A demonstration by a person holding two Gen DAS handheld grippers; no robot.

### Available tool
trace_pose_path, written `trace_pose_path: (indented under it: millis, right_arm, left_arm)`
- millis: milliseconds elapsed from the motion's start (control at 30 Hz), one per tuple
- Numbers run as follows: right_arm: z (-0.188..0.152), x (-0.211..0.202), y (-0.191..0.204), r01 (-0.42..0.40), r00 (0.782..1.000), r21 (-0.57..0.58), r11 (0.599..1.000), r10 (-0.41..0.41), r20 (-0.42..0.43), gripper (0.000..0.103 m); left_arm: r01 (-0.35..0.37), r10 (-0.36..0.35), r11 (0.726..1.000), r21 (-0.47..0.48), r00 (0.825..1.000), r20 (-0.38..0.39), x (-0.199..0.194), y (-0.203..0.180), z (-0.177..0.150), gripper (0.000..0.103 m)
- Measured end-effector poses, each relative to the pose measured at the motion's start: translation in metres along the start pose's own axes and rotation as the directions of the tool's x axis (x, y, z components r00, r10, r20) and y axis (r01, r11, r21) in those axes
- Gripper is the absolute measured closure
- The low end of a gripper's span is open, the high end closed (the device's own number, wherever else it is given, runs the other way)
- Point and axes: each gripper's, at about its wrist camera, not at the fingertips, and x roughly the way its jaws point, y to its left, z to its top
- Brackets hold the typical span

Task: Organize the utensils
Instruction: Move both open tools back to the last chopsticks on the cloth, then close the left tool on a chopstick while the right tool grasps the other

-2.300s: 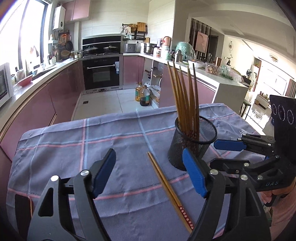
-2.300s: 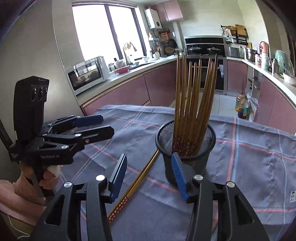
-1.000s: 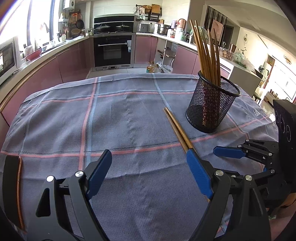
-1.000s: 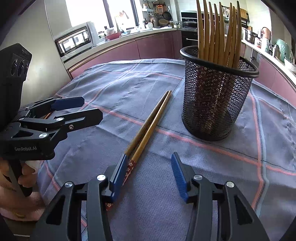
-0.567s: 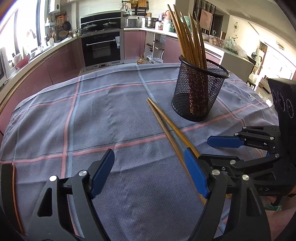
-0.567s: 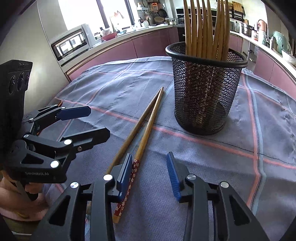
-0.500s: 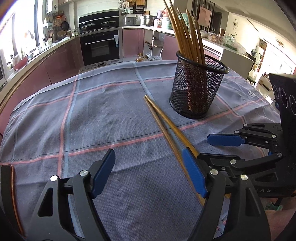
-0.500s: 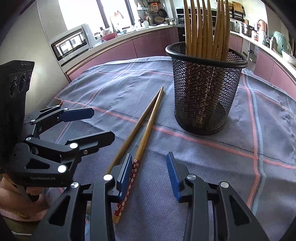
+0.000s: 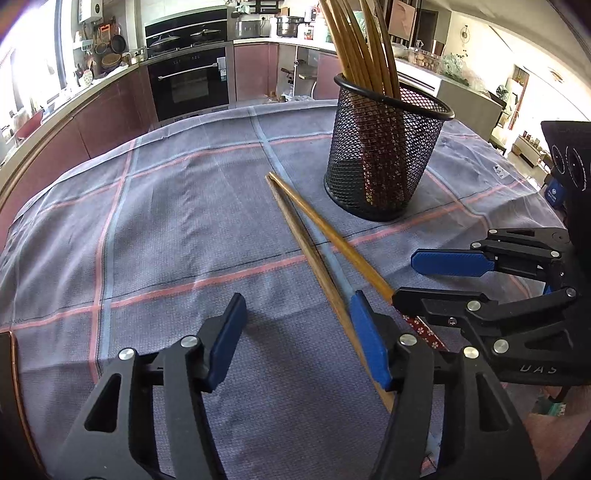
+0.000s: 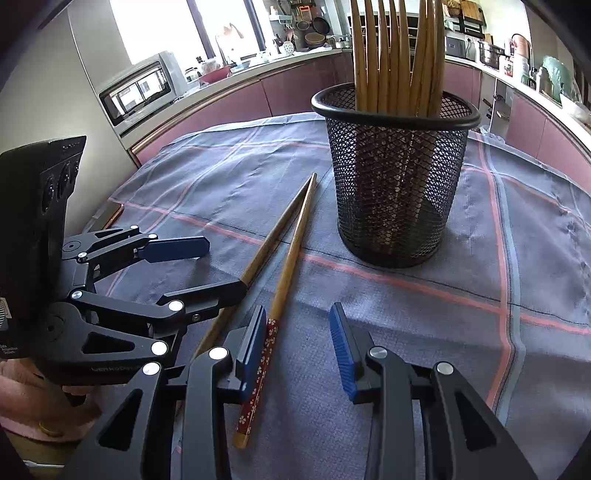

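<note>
So on the desk (image 10: 535, 258) there's a cup (image 10: 395, 192) with chopsticks (image 10: 395, 55) standing in it. Two loose chopsticks (image 10: 284, 258) lie on the cloth (image 10: 229, 177) just left of it in the right wrist view, tips touching near the cup.

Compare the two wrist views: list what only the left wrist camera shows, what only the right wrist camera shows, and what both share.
Only the left wrist view shows the built-in oven and the bright room beyond the white counter.

Only the right wrist view shows the microwave, the window and the butt end of the flower-patterned chopstick.

Both show the mesh cup full of chopsticks, the two loose chopsticks lying on the checked cloth, and both grippers: the left gripper, its jaws closing with nothing pressed between them, and the right gripper, open.
</note>
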Motion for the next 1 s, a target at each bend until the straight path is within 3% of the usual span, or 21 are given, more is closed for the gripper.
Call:
trace_pose_path:
  millis: [133,233,367,467,533,633,867,1000]
  right_arm:
    - [0.008,0.007,0.003,0.006,1.000,-0.009,1.000,-0.006,0.003,0.069]
    - [0.016,0.014,0.006,0.005,1.000,-0.016,1.000,-0.005,0.006,0.072]
    - [0.026,0.024,0.010,0.013,1.000,-0.023,1.000,-0.012,0.008,0.074]
    - [0.030,0.029,0.011,0.021,1.000,-0.024,0.999,-0.021,0.014,0.081]
    - [0.030,0.029,0.008,0.031,0.999,-0.012,0.999,-0.031,0.015,0.092]
    - [0.026,0.025,0.003,0.020,1.000,0.013,1.000,-0.020,0.010,0.096]
    - [0.019,0.019,-0.001,0.031,1.000,0.024,0.999,-0.031,0.004,0.096]
    - [0.023,0.022,0.002,0.042,0.999,0.006,0.999,-0.042,0.006,0.091]
  left_arm:
    - [0.004,-0.004,1.000,-0.005,1.000,0.000,-0.002,0.001,0.000,0.056]
    - [0.002,-0.002,1.000,-0.013,1.000,-0.001,-0.003,0.003,0.000,0.067]
    - [0.015,-0.015,0.999,-0.031,1.000,0.000,-0.004,0.007,-0.001,0.069]
    - [0.012,-0.012,0.999,-0.034,1.000,0.002,-0.004,0.008,-0.001,0.069]
    - [0.010,-0.010,0.999,-0.036,1.000,0.002,-0.003,0.009,-0.001,0.069]
    - [0.007,-0.007,0.999,-0.041,1.000,-0.002,-0.001,0.010,0.000,0.064]
    - [-0.016,0.016,1.000,-0.025,1.000,-0.004,0.011,0.010,0.012,0.064]
    - [-0.014,0.014,0.999,-0.038,1.000,-0.013,0.017,0.014,0.020,0.071]
